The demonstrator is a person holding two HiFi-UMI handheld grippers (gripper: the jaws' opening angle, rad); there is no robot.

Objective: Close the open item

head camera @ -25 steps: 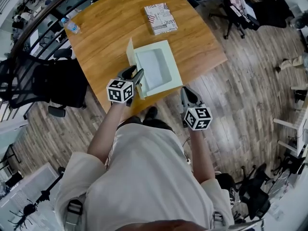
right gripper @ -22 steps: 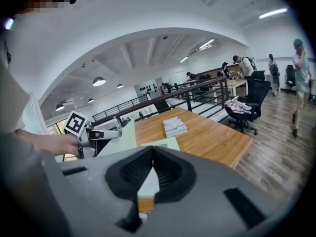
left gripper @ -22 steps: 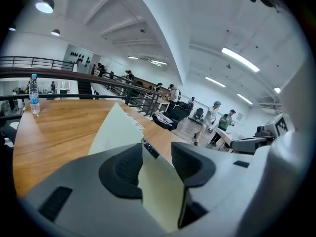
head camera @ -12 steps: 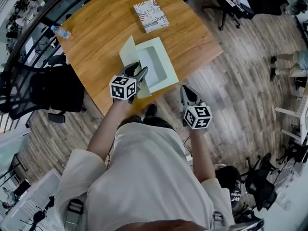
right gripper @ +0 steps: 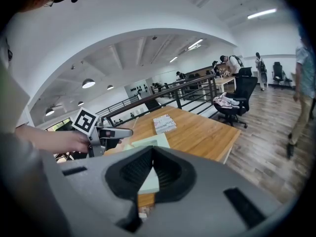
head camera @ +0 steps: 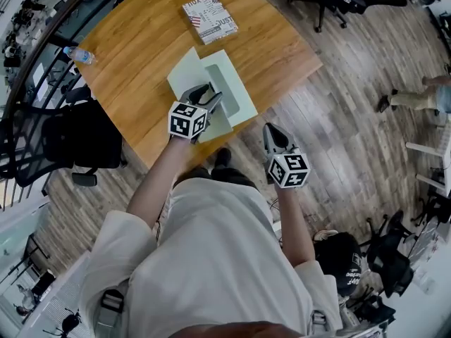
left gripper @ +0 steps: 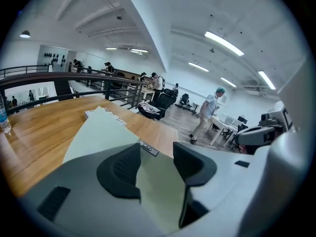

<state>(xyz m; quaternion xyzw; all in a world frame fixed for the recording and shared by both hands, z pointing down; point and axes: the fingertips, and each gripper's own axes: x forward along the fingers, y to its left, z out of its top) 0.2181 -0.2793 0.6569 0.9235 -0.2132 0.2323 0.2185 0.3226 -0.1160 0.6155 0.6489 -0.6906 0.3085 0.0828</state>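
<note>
pale green box (head camera: 241, 103) sits open at the lower right part of the table (head camera: 141, 34), near the edge closest to the person, tray facing up, lid (head camera: 183, 72) lying flat to the tray's left

left tongs (head camera: 209, 94) hover over the lower end of the lid, jaws wide apart; lid shows through the gap in the left gripper view but the pads don't look pressed on it, so nothing gripped

right tongs (head camera: 270, 129) hang off the table over the floor at lower right of the box, jaws closed tip to tip, empty

risks: lid is loose, so a nudge from open jaws may just slide the whole box toward the table edge instead of folding the lid over. thin flap could bend or slip out if pinched at one corner. right tongs aren't bracing the tray

hard to see: hinge line and the box's near left corner are covered by the left tongs and marker cube. can't tell if a pad touches the lid. tray looks whitish inside, contents unclear. book (head camera: 209, 18) at top and bottle (head camera: 76, 54) at upper left are well clear
</note>
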